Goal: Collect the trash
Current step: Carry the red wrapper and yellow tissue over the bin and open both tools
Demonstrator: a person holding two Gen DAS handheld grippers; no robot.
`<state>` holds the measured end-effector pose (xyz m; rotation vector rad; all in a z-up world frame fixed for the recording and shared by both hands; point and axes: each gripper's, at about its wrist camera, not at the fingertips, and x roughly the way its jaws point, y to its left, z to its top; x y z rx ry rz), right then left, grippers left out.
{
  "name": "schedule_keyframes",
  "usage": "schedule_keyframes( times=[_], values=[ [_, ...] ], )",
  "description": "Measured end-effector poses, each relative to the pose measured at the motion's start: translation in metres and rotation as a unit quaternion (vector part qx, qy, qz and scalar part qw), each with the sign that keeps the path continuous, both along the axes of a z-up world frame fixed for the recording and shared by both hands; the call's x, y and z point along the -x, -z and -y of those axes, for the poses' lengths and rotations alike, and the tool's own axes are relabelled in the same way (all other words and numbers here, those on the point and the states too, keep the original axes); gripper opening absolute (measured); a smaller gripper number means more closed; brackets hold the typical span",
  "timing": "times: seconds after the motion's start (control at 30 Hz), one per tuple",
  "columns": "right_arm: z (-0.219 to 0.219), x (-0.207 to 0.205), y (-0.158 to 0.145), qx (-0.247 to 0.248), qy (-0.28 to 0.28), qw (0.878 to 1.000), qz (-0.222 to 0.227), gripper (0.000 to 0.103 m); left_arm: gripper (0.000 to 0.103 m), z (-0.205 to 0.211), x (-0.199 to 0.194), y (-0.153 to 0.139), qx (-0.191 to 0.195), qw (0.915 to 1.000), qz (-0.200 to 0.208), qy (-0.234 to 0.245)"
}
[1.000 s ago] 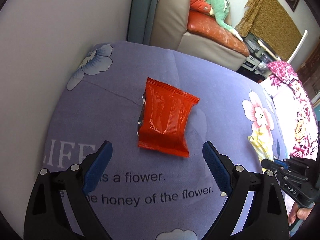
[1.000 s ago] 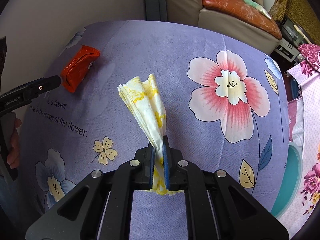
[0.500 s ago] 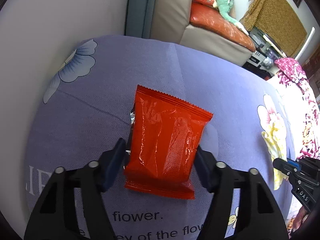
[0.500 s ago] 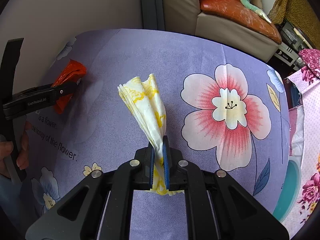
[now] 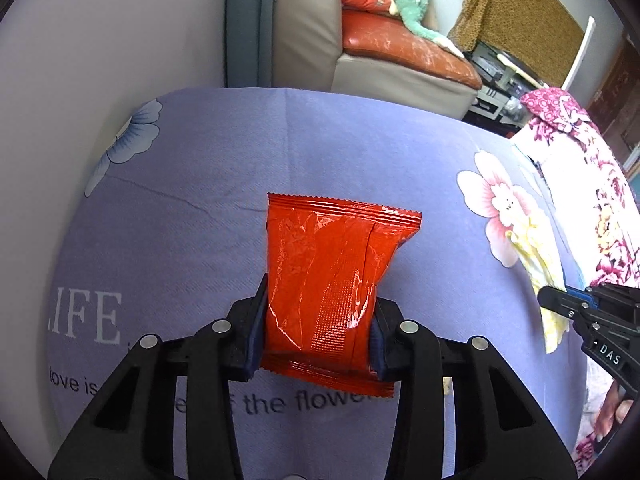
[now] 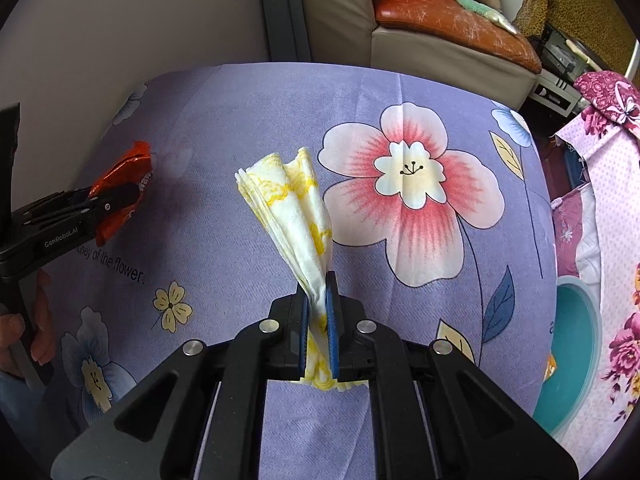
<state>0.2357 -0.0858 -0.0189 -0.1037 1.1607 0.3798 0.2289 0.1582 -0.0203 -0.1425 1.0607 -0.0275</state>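
Note:
My left gripper (image 5: 316, 332) is shut on a red snack wrapper (image 5: 332, 276), its blue pads pressing the wrapper's lower sides over the purple flowered tablecloth (image 5: 192, 200). The wrapper also shows in the right wrist view (image 6: 120, 196), held by the left gripper (image 6: 116, 200). My right gripper (image 6: 316, 312) is shut on a crumpled white and yellow napkin (image 6: 292, 216), which sticks up above the cloth (image 6: 240, 128). The napkin (image 5: 540, 256) and the right gripper (image 5: 560, 296) show at the right of the left wrist view.
A teal bin (image 6: 576, 360) stands past the table's right edge, beside pink flowered fabric (image 6: 600, 184). A beige sofa with an orange cushion (image 5: 400, 44) stands behind the table. A pale wall (image 5: 100, 40) borders the table's left side.
My left gripper moved forward around the red wrapper and shut on it. My right gripper kept hold of the napkin and shifted a little.

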Motion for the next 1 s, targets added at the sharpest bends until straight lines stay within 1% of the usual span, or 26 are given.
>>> schedule_keyframes(
  times=[0.2,0.4,0.57,1.0],
  values=[
    [0.031,0.027,-0.009,-0.007,0.019,1.000,0.008,0.008,0.042,0.042,0.020,-0.008,0.000,0.9995,0.000,0.033],
    [0.066,0.057,-0.018,-0.008,0.038,0.999,0.023,0.008,0.042,0.088,0.043,-0.012,-0.001,0.9980,-0.008,0.063],
    [0.101,0.081,-0.025,-0.019,0.059,0.998,0.029,0.008,0.042,0.126,0.061,-0.016,0.002,0.9962,-0.008,0.087],
    [0.185,0.117,-0.030,-0.044,0.122,0.990,0.048,0.008,0.042,0.228,0.094,-0.027,-0.013,0.9885,-0.002,0.151]
  ],
)
